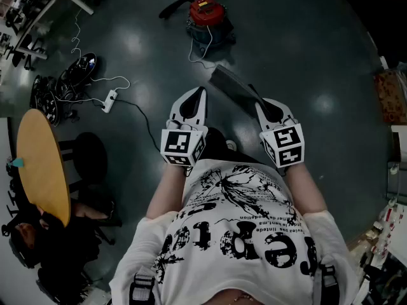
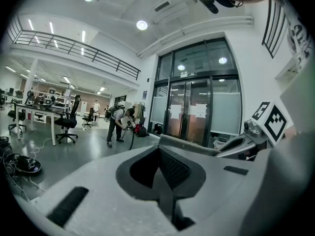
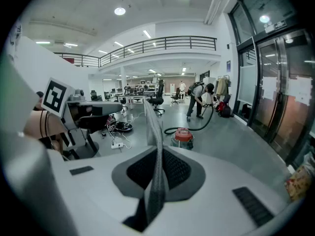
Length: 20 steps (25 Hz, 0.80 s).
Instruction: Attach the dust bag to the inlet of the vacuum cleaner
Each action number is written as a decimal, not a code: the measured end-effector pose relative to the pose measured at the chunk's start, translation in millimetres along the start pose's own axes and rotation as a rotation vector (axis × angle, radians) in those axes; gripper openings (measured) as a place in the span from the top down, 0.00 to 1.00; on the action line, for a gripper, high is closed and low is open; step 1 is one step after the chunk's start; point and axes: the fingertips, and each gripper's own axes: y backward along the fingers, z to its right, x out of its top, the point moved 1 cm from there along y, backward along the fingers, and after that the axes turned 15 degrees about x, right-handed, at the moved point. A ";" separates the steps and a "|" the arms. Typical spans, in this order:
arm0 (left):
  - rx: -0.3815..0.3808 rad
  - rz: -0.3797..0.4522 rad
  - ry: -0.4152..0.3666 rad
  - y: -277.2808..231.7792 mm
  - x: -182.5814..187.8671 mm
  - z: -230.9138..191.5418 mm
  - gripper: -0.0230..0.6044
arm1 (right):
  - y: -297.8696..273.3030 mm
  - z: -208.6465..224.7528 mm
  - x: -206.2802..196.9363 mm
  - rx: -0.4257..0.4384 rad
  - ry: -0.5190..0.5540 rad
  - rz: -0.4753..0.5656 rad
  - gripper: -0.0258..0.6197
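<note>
A red canister vacuum cleaner (image 1: 206, 14) (image 3: 183, 135) stands on the dark floor ahead, its black hose (image 1: 178, 5) trailing off to the left. My right gripper (image 1: 257, 103) (image 3: 156, 149) is shut on a flat grey dust bag (image 1: 232, 88) (image 3: 150, 119), which sticks out edge-on beyond the jaws, up and to the left. My left gripper (image 1: 202, 91) (image 2: 158, 149) hovers beside it, shut with nothing between its pads. From the left gripper view the dust bag (image 2: 189, 144) runs as a grey strip just past the fingertips. Both grippers are held at chest height, well short of the vacuum.
A round wooden table (image 1: 41, 164) and a black stool (image 1: 89, 154) are at the left. A white power strip (image 1: 109, 100) with cables lies on the floor. Another person bends over a second vacuum (image 3: 199, 100) far off. Glass doors (image 2: 197, 112) stand to the right.
</note>
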 end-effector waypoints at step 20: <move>-0.019 -0.113 0.061 -270.9 -5.8 -32.2 0.96 | -118.1 205.6 46.0 0.002 -0.043 -0.101 0.92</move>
